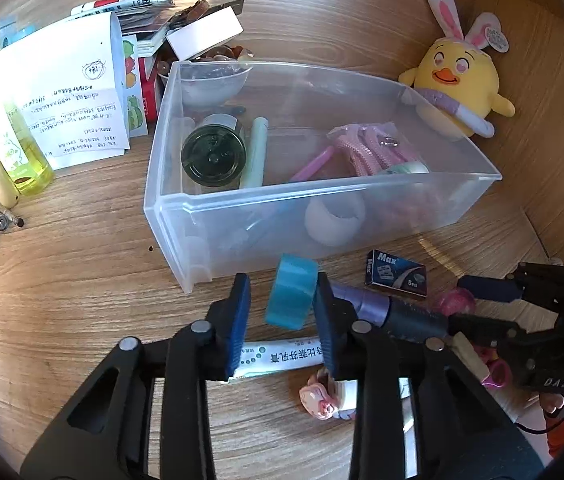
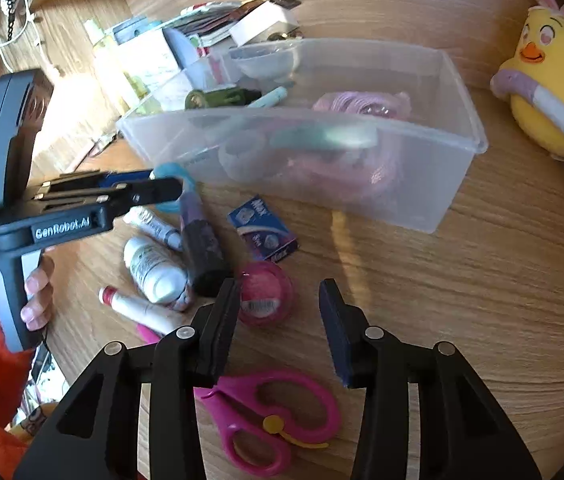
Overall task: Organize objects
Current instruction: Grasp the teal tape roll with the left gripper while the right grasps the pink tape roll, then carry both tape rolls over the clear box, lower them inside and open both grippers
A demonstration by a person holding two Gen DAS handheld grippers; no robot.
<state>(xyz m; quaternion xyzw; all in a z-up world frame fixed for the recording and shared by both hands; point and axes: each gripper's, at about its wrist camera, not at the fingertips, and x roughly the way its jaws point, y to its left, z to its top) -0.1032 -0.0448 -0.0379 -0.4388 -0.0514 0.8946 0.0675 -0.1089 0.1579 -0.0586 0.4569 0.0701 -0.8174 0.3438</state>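
Note:
A clear plastic bin (image 1: 362, 204) (image 2: 458, 128) sits on the wooden desk and holds a dark jar (image 1: 213, 156), a pale green tube (image 1: 256, 152), a pink cord bundle (image 1: 366, 148) and a white tape roll (image 1: 336, 220). My left gripper (image 1: 282, 312) (image 2: 162, 188) carries a blue tape roll (image 1: 292, 296) between its fingers, against the right pad, just in front of the bin; the jaws stand wider than the roll. My right gripper (image 2: 280, 324) is open and empty above pink scissors (image 2: 278, 416) and a pink round case (image 2: 264, 294).
A yellow chick plush (image 1: 458, 80) (image 2: 554, 88) stands right of the bin. Papers (image 1: 66, 92), bottles (image 1: 22, 152) and boxes pile at the left. A Max staple box (image 1: 396, 272) (image 2: 264, 230), a purple-black tube (image 2: 202, 240), a white bottle (image 2: 154, 268) and a toothpaste tube (image 1: 282, 356) lie in front.

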